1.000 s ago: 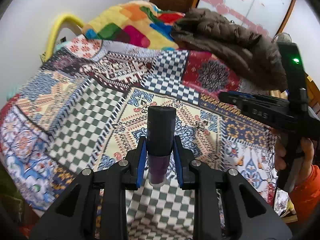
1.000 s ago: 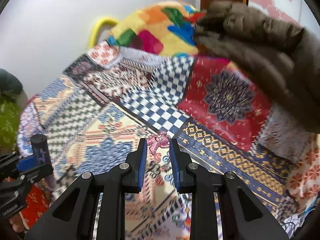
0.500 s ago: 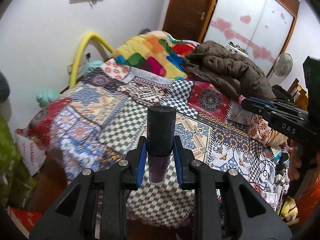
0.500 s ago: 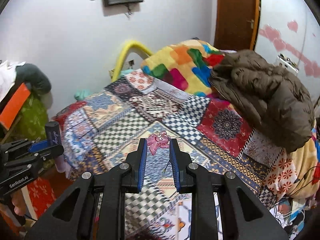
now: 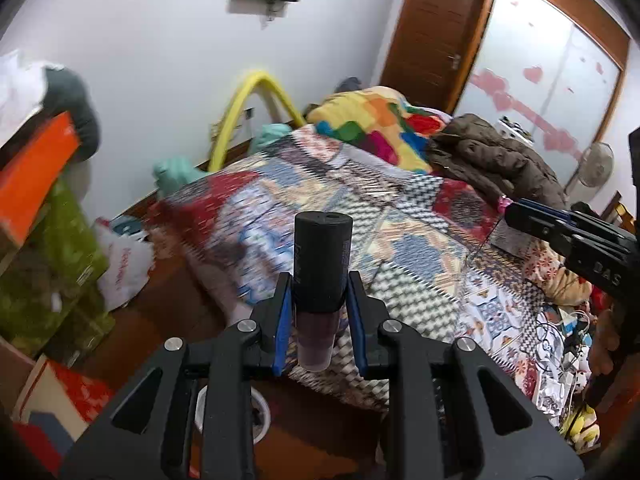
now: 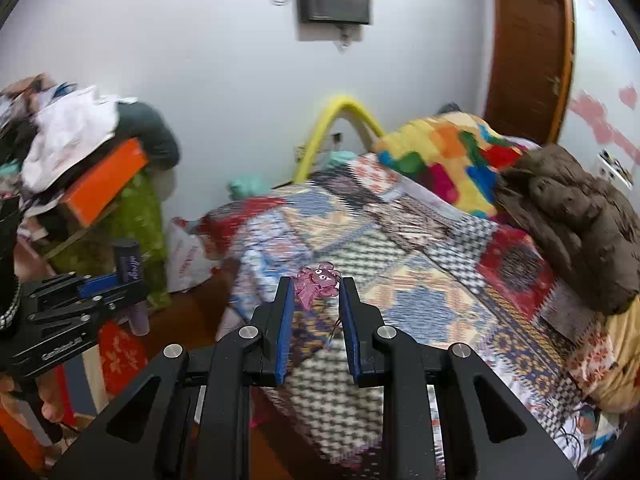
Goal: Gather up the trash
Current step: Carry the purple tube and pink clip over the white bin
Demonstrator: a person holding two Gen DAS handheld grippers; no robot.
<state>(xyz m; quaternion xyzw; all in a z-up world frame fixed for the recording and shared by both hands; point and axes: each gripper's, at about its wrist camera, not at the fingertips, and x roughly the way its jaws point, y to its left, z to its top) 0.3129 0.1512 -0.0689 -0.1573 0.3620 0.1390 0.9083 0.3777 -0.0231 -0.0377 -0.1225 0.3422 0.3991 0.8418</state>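
Left gripper (image 5: 320,292) clamped on a dark-capped bottle (image 5: 322,264) — right gripper (image 6: 316,304) pinching a pink plastic figure (image 6: 316,281) — above the patchwork bed (image 5: 420,248).

Your left gripper (image 5: 320,292): black frame, blue pads, around a tube (image 5: 322,264) with black cap and dark purple translucent body. Your right gripper (image 6: 316,300): same black and blue, with a pink translucent figure (image 6: 316,282) at its fingers. Bedspread (image 5: 416,256): patchwork of checks, red medallions, blue and cream motifs. Blanket (image 5: 372,128): yellow with orange, green, red, blue blocks. Jacket (image 6: 576,216): brown. Wall (image 6: 224,64): white. Door (image 5: 432,36): brown wood. Box (image 6: 104,182): orange.
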